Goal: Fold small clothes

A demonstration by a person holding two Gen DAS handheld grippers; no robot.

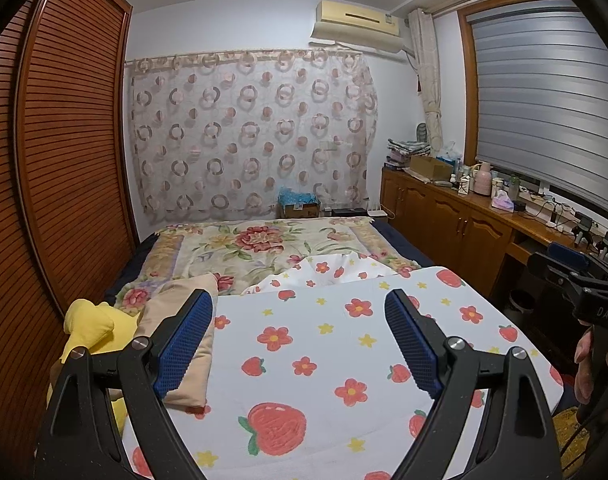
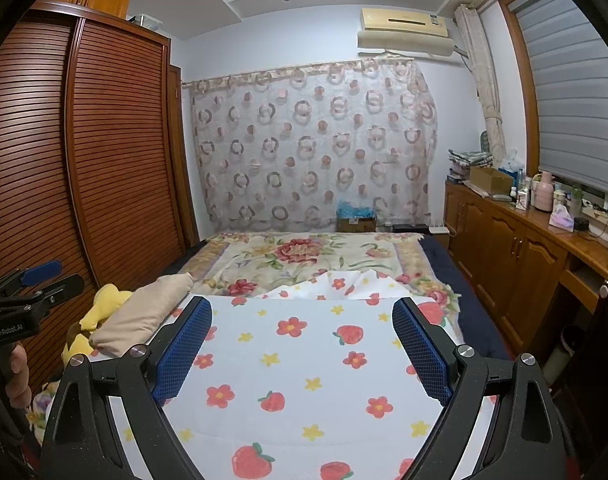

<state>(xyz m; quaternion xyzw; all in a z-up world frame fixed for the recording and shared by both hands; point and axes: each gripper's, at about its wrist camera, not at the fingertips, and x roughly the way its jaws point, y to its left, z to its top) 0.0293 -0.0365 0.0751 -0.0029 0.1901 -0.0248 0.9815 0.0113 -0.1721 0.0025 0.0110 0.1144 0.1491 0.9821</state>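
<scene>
While both jaws gape empty, the beige garment (image 1: 184, 344) lies apart.

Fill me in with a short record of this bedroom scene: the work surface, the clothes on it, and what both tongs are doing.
place: bedroom, bed with floral blanket
work surface: white cloth printed with strawberries and flowers, spread flat
clothes: beige garment folded at the cloth's left edge; yellow garment bunched beside it
left tongs: open, nothing between them, above the cloth
right tongs: open, nothing between them, above the cloth
folding: no garment in hand
</scene>
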